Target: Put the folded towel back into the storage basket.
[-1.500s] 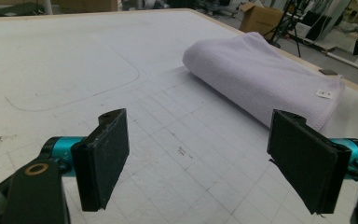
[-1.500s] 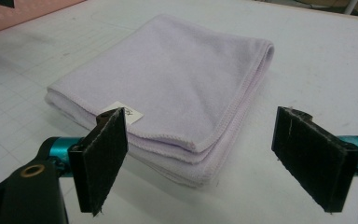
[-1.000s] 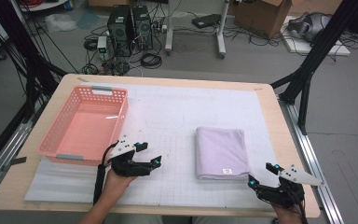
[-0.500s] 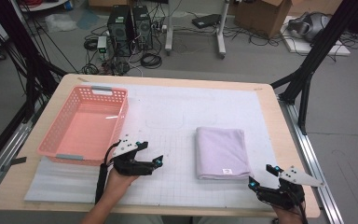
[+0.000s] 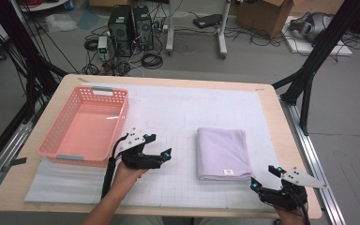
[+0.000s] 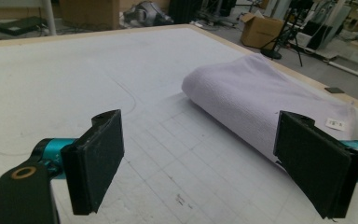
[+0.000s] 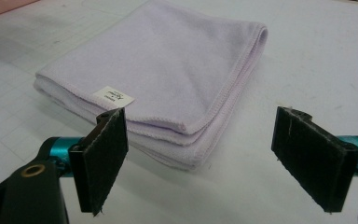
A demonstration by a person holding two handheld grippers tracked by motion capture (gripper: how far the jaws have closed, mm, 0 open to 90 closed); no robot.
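The folded lilac towel (image 5: 224, 153) is found lying flat on the surface (image 5: 178, 108), right of centre. The left gripper (image 5: 165, 156) is held released just left of it, its jaws having just been opening with nothing between. The right gripper (image 5: 264, 179) is held released near the towel's near right corner. A pink basket (image 5: 86, 126) is noted at left.

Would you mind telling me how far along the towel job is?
Done: the lilac towel lies neatly folded on the mat. In hand: nothing; the left tongs and right tongs stand open beside it. Probably left: lifting it into the pink basket, which holds nothing.
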